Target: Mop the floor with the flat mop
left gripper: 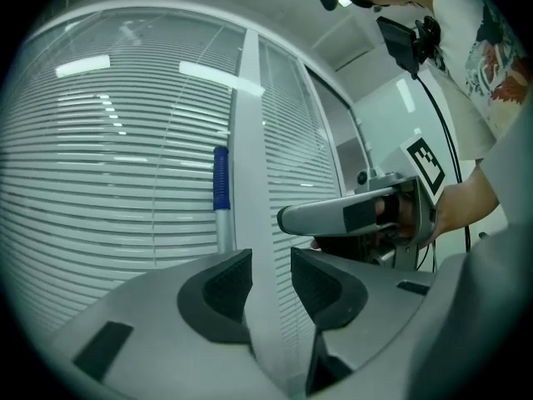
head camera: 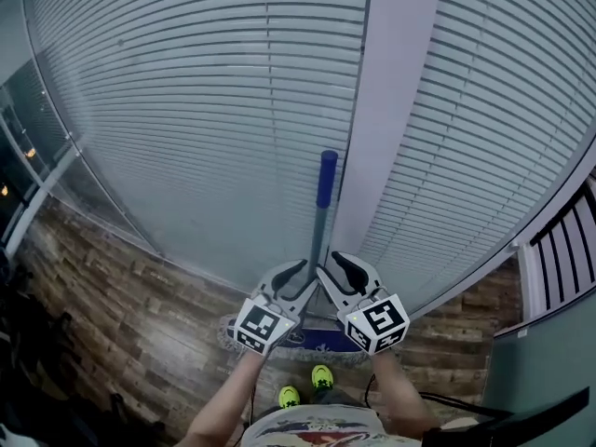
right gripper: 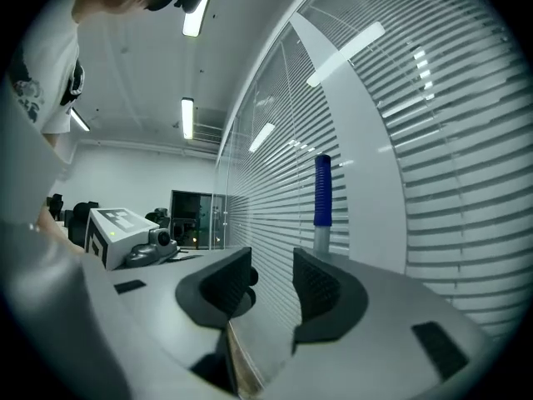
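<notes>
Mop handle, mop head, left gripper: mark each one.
mop handle (head camera: 327, 177), head view, on its blue top grip.
mop head (head camera: 321, 345), head view, on the blue pad at the floor.
left gripper (left gripper: 271, 277), left gripper view, in the gap between its open jaws.

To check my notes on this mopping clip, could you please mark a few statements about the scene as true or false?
1. The mop stands upright against the blinds. True.
2. The left tongs clamp its handle. False: they are open with nothing between them.
3. The handle ends in a blue grip. True.
4. The right tongs hold a cloth. False: they are open and empty.
5. The mop head rests on carpet. False: wooden floor.
</notes>
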